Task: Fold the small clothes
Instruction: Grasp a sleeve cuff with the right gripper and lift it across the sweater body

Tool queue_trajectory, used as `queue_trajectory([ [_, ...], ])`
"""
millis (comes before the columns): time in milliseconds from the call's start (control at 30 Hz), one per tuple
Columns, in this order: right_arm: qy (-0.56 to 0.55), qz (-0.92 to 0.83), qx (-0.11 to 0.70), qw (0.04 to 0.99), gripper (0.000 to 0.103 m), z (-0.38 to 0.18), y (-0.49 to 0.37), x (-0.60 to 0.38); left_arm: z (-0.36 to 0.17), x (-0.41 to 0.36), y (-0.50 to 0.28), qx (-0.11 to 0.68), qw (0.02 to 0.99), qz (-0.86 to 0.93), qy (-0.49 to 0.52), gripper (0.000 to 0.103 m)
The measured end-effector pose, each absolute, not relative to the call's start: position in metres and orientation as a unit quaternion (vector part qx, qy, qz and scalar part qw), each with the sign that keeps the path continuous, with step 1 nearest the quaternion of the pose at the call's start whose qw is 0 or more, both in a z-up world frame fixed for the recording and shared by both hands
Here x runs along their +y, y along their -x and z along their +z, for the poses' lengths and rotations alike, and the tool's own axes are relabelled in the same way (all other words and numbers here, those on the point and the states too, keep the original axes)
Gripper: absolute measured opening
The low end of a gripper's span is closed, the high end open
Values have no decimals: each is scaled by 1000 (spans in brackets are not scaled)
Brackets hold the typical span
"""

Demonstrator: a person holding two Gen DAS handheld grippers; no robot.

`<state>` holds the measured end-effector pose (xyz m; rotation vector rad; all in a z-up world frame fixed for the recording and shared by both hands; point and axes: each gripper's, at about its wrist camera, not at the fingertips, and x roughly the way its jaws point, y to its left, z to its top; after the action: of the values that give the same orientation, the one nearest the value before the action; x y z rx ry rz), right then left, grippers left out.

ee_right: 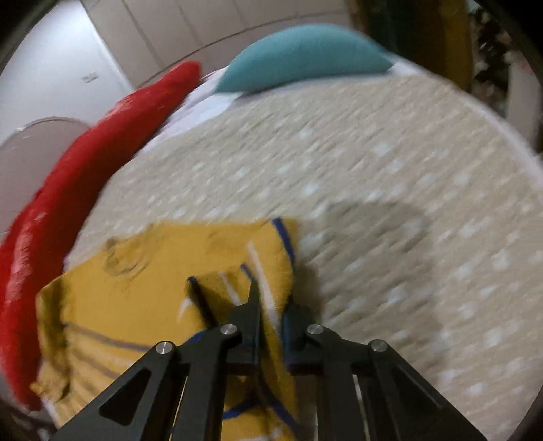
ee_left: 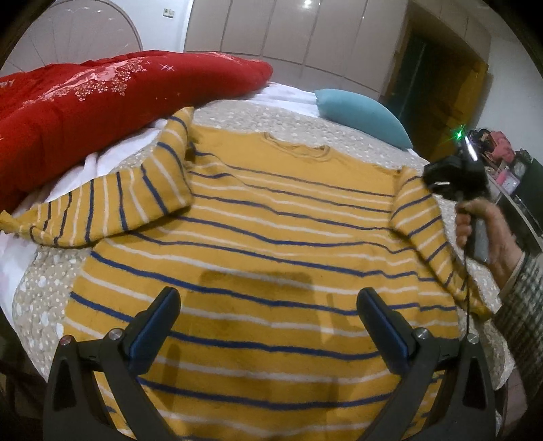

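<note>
A yellow sweater (ee_left: 271,237) with blue and white stripes lies flat on the bed, neck at the far side. Its left sleeve (ee_left: 135,203) is folded inward over the body. My left gripper (ee_left: 268,305) is open and empty, hovering above the lower part of the sweater. My right gripper (ee_right: 271,305) is shut on the right sleeve (ee_right: 268,271) and holds it lifted off the bed. In the left wrist view the right gripper (ee_left: 451,176) shows at the right edge, with the sleeve (ee_left: 424,237) hanging from it.
The bed has a beige dotted cover (ee_right: 390,169). A red quilt (ee_left: 85,112) is piled at the far left. A teal pillow (ee_left: 363,115) lies at the far right. Wardrobe doors (ee_left: 288,30) stand behind the bed, and a cluttered shelf (ee_left: 502,159) stands at the right.
</note>
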<state>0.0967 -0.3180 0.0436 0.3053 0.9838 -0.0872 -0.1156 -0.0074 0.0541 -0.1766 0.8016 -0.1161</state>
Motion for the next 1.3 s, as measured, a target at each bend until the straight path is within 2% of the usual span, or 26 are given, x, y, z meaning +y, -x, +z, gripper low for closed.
queue_trajectory([
  [200, -72, -138, 473, 867, 7, 56, -122, -338, 55, -3, 112, 391, 914, -56, 96, 103],
  [233, -41, -177, 471, 863, 0, 55, -127, -341, 56, -2, 112, 391, 913, -56, 98, 103],
  [300, 9, -238, 470, 850, 0, 56, -129, -360, 56, 2, 112, 392, 912, -55, 103, 103],
  [433, -115, -134, 471, 864, 3, 69, -103, -384, 58, 10, 114, 390, 913, -45, 111, 103],
  [500, -136, -69, 476, 866, 29, 77, -69, -379, 60, 13, 116, 389, 913, -43, 118, 103],
  [533, -136, -51, 477, 867, 56, 78, -54, -373, 61, 14, 118, 386, 913, -43, 120, 103],
  [567, -131, -32, 478, 868, 66, 76, -28, -364, 62, 14, 120, 385, 914, -42, 120, 103],
  [800, -68, -27, 512, 856, 72, 36, 89, -333, 72, 9, 140, 383, 915, -46, 119, 103],
  [833, -75, -15, 514, 854, 72, 29, 97, -331, 75, 7, 144, 382, 915, -46, 118, 103],
  [900, -71, -6, 494, 866, 55, 28, 111, -321, 82, 8, 150, 380, 917, -42, 115, 103],
  [933, -81, 10, 495, 865, 18, 30, 114, -319, 86, 9, 154, 377, 918, -38, 114, 103],
  [967, -109, 30, 498, 860, 8, 33, 115, -322, 94, 12, 159, 370, 922, -31, 113, 103],
  [1167, -76, -115, 453, 881, 7, 87, 118, -394, 110, 41, 174, 349, 930, 11, 116, 103],
  [1300, -41, -248, 442, 861, 7, 105, 104, -452, 104, 58, 175, 357, 925, 30, 129, 103],
])
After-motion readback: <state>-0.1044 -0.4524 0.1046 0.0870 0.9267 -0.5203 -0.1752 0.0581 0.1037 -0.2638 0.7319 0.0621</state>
